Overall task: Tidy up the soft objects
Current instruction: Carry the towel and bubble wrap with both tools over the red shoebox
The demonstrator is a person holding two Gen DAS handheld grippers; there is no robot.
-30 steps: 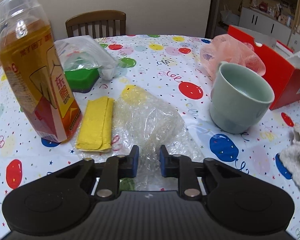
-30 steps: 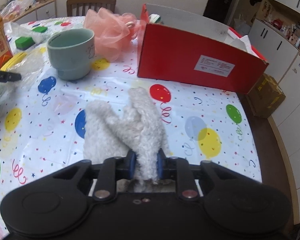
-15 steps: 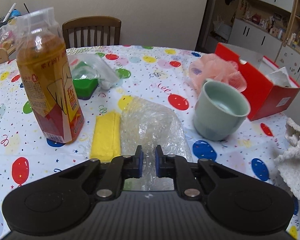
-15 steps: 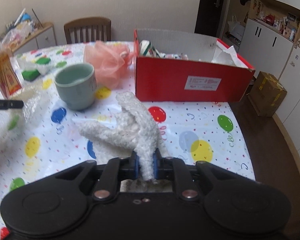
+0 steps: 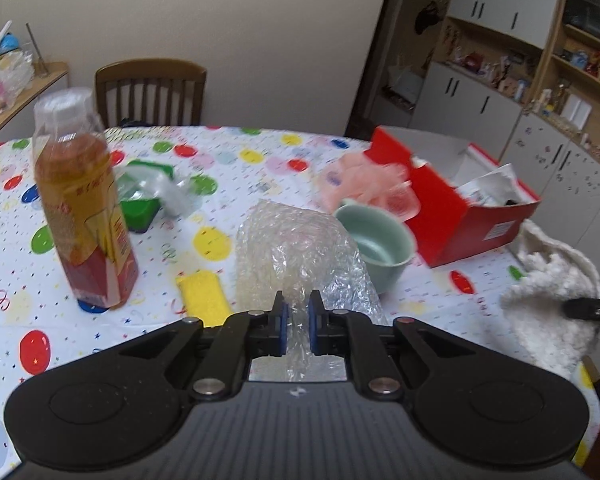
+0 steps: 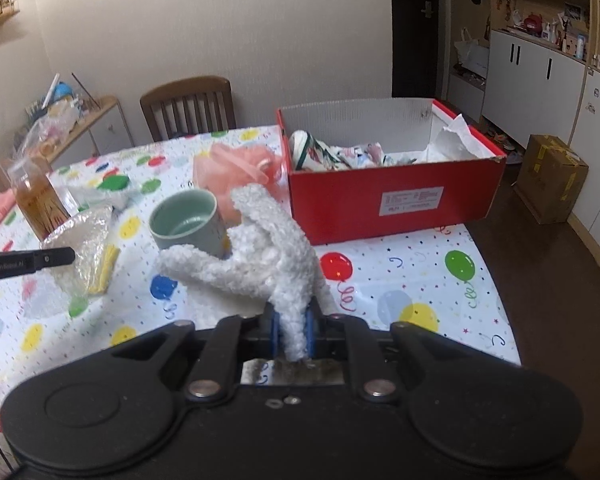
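Observation:
My left gripper [image 5: 297,318] is shut on a clear bubble-wrap bag [image 5: 296,248] and holds it lifted above the table. My right gripper [image 6: 293,330] is shut on a fluffy white glove [image 6: 268,256], also lifted; the glove shows at the right in the left wrist view [image 5: 556,300]. A red shoebox [image 6: 396,196] stands open behind, with cloth and paper inside. A pink mesh sponge [image 6: 236,172] lies beside the box. A yellow folded cloth [image 5: 202,296] lies on the table under the bag.
A green mug [image 6: 186,220] stands in front of the pink sponge. A tea bottle [image 5: 84,216] stands at the left. A green box in a plastic bag [image 5: 144,200] lies behind it. A wooden chair [image 5: 150,96] stands at the far table edge.
Both grippers have risen from the table. The left lifted the bubble-wrap bag off the yellow cloth. The right lifted the white glove, and the box's inside came into view.

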